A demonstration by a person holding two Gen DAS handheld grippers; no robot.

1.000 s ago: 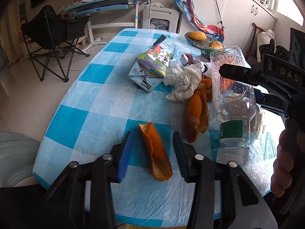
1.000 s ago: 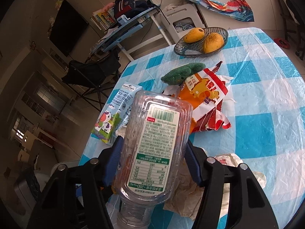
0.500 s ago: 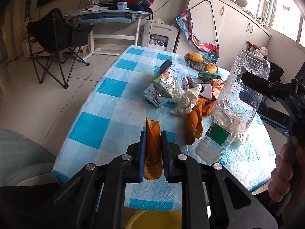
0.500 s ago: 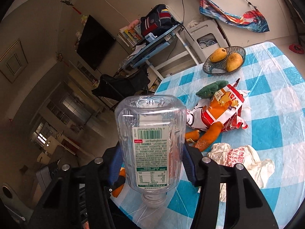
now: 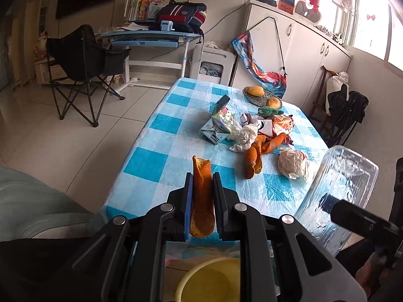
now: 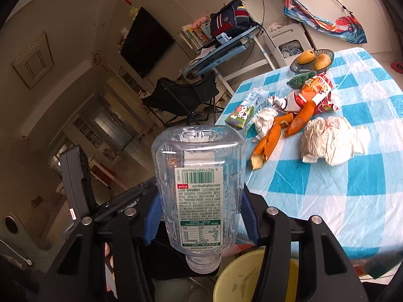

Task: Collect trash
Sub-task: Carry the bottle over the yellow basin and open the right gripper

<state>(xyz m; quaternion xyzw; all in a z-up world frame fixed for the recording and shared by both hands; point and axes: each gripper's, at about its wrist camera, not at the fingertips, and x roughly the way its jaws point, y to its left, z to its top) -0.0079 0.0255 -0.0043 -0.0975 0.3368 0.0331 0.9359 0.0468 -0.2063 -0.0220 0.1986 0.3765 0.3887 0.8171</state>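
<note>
— Where am I in this?

— Mid-carry: your left gripper (image 5: pixel 202 202) is clamped on the orange peel (image 5: pixel 202 198), lifted off the table (image 5: pixel 161 161), and your right gripper (image 6: pixel 200 216) squeezes the plastic bottle (image 6: pixel 200 188), neck down.

— And next?

— Bring both over the yellow bin (image 6: pixel 241 279) below the table edge, then open the jaws. The bin's rim is half hidden, so centre on it before letting go

— What's left?

— More peels (image 5: pixel 254 156), crumpled tissue (image 5: pixel 293 162) and the milk carton (image 5: pixel 220 124)
</note>
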